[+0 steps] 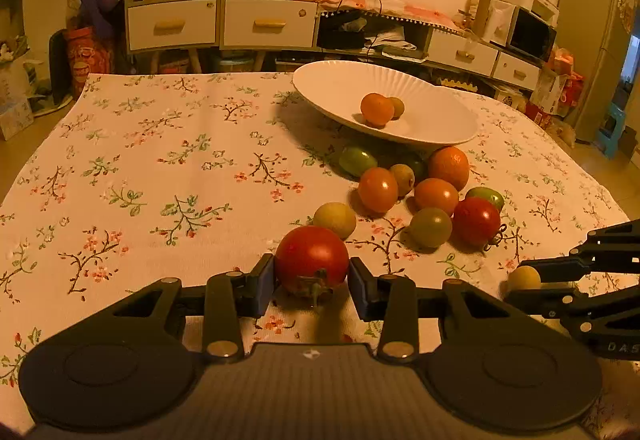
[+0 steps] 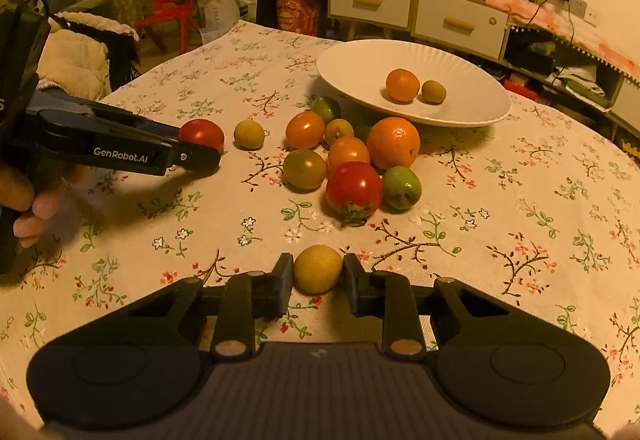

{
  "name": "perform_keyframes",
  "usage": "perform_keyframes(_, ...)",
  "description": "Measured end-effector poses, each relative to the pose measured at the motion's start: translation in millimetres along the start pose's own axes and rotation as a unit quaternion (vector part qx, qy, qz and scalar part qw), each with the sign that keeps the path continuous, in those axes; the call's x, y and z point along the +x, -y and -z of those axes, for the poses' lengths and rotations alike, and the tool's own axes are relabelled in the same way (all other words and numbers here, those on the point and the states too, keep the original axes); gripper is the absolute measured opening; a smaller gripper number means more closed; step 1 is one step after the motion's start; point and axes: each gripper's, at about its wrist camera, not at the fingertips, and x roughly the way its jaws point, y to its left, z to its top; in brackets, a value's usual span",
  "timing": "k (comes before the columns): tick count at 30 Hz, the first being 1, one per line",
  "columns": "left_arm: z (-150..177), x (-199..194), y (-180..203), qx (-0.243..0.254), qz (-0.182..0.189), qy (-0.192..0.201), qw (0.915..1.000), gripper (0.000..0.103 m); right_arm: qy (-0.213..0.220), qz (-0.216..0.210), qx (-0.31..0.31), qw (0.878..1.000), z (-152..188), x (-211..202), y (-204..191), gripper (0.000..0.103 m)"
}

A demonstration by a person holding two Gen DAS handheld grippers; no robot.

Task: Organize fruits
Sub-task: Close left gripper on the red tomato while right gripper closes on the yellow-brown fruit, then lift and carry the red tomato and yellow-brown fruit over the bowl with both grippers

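Left tool: its two pads press on the flanks of a red tomato at lower centre of the left wrist view; the tomato sits on the floral worktop, calyx and stub of stem turned toward the camera. Right tool: pinching a small yellow-green round fruit, kind not determinable, at lower centre of the right wrist view, likewise on the cloth. Neither fruit appears lifted; contact with the cloth cannot be confirmed beneath them. Remaining loose fruit, among them a large orange, a second red tomato and a green fruit, lies clustered at mid-frame, just in front of the white fluted bowl, which already holds a small orange fruit and a little green one. Handling assessment: the tomato is judged light, smooth-skinned and soft, liable to bruise or split under a hard squeeze and to slip if held off its widest girth; the present hold across the middle is sound. The small fruit looks firmer but rolls readily; a hold across its widest part is advised. The bowl's shallow slope may let released fruit roll.
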Motion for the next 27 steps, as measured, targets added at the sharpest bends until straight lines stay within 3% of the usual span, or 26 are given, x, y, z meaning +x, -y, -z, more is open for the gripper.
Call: perform_keyframes(27, -46, -5, 32, -0.008, 0.027, 0.006, 0.9996, 0.031, 0.033, 0.009, 0.061, 0.998, -42, -8, 26, 0.024)
